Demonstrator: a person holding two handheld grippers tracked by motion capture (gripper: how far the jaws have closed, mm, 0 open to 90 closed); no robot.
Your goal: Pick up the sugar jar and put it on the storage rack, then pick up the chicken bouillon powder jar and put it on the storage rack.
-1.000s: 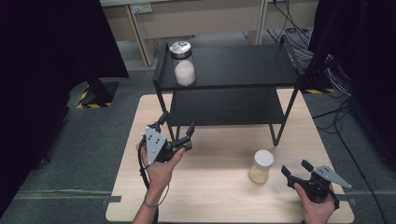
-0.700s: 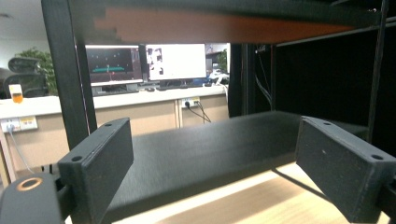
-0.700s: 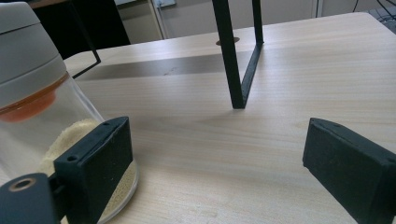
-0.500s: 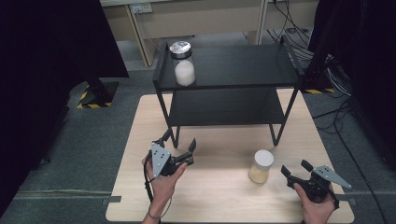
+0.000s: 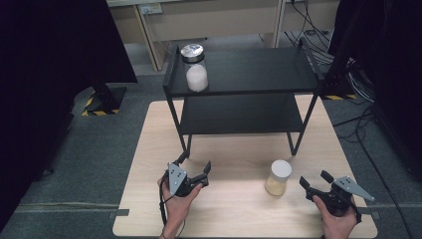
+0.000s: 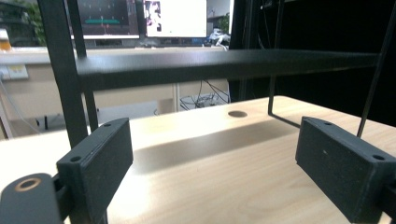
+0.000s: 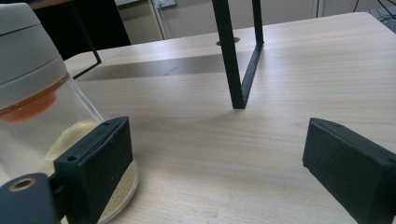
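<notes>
A wooden table (image 5: 239,209) carries a black two-level shelf (image 5: 249,74) at its far edge. On the shelf's top level, at the left end, stands a jar of white powder (image 5: 195,69) with a silver lid. A second jar (image 5: 278,178), white-lidded and part filled with yellow grains, stands on the table near the front right corner. The left gripper (image 5: 195,172) hovers near the front edge, left of centre, jaws wide with nothing between them. The right gripper (image 5: 314,180) sits just right of the yellow jar, jaws wide too, its left jaw close beside the glass.
</notes>
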